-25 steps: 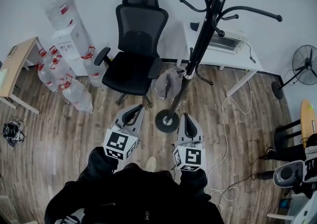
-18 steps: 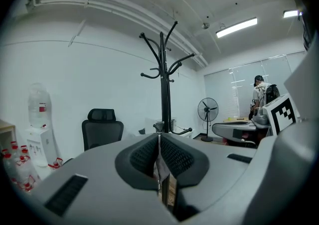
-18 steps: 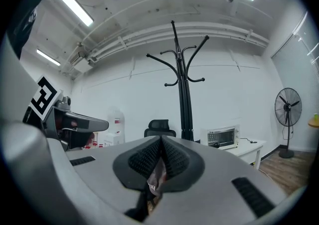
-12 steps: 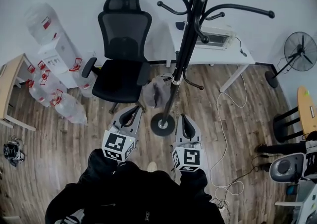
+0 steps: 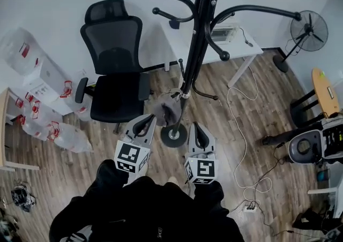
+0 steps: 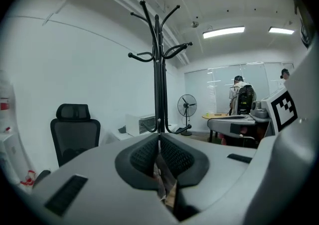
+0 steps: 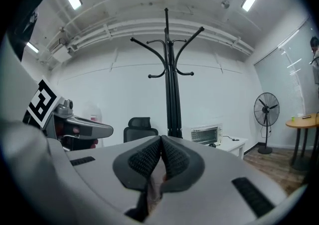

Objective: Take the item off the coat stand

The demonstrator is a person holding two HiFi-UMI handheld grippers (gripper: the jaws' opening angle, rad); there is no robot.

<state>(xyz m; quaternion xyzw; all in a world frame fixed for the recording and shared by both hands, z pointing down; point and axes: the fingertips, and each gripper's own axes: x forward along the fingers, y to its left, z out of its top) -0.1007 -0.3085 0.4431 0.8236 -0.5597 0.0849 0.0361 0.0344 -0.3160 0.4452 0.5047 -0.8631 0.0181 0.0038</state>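
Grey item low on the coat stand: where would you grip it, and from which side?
Probably its top edge, where the grey item hangs against the coat stand, coming from the left with the left gripper, now shut. It droops limp on the stand's left side, so a high grip should lift it free.

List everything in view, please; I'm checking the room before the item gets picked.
coat stand: one, black, centre
cloth item: one, grey, hanging low on the coat stand
office chair: one, black, left of the stand
table: one, white, by the wall behind the stand
toaster oven: one, white, on the table
standing fan: one, black, far right
water jugs: several, clear with red labels, far left
left gripper: one, grey, shut, bottom centre
right gripper: one, grey, shut, beside it
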